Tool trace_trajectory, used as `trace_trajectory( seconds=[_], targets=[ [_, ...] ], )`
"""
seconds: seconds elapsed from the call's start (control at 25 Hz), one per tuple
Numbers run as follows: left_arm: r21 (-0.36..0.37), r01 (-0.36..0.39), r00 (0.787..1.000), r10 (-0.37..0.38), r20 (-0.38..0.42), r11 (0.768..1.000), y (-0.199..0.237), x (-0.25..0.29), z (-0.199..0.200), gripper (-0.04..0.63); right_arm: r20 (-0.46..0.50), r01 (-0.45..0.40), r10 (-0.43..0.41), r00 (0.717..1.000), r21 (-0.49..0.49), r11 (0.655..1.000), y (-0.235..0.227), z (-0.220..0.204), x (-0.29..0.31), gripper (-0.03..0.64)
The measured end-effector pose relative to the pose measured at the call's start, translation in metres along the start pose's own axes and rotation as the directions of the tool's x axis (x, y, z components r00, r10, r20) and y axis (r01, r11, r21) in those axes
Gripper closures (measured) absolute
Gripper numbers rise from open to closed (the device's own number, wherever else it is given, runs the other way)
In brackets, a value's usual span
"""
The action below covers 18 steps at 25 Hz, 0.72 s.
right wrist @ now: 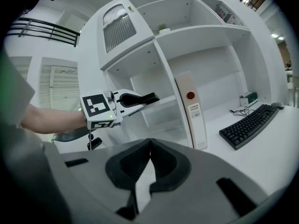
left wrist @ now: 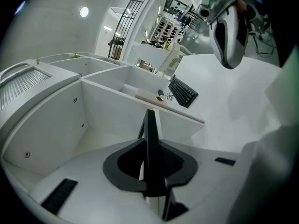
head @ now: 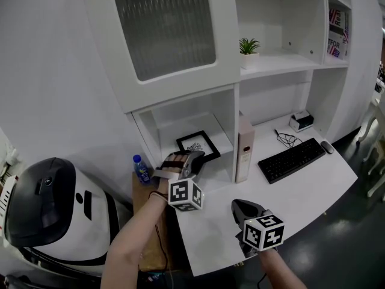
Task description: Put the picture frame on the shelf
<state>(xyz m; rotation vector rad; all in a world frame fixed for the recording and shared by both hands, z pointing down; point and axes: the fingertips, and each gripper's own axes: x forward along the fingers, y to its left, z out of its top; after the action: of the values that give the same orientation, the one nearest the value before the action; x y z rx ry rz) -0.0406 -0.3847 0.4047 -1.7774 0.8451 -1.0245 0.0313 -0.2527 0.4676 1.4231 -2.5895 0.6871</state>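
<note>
A black picture frame (head: 198, 146) with a white print rests in the low open shelf compartment (head: 222, 138) to the left of the desk. My left gripper (head: 191, 160) is at the frame's near left corner. In the left gripper view the frame's thin black edge (left wrist: 150, 125) stands upright between the dark pads, and the left gripper (left wrist: 150, 146) is shut on it. My right gripper (head: 239, 208) hovers over the near part of the white desk (head: 301, 191), well short of the shelf. The right gripper (right wrist: 149, 144) is shut with nothing in it.
An upright binder (head: 245, 146) stands at the compartment's right wall. A black keyboard (head: 292, 159) and a small box with a cable (head: 301, 121) lie on the desk. A blue-capped bottle (head: 142, 170) sits on a brown box (head: 150, 221). A potted plant (head: 248, 48) stands higher up.
</note>
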Motion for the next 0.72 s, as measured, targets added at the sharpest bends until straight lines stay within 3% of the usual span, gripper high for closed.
trace_trajectory(
  seconds=[0.32, 0.72],
  targets=[
    [0.001, 0.006, 1.000, -0.006, 0.014, 1.000, -0.0013, 0.0029, -0.0025, 0.538, -0.008, 0.006, -0.006, 1.000, 0.007, 1.000, -0.0064, -0.0021, 0.0009, 0.615],
    [-0.067, 0.025, 1.000, -0.025, -0.008, 0.997, 0.0012, 0.0032, -0.0036, 0.529, -0.020, -0.004, 0.004, 1.000, 0.014, 1.000, -0.0045, -0.0060, 0.0049, 0.615]
  ],
)
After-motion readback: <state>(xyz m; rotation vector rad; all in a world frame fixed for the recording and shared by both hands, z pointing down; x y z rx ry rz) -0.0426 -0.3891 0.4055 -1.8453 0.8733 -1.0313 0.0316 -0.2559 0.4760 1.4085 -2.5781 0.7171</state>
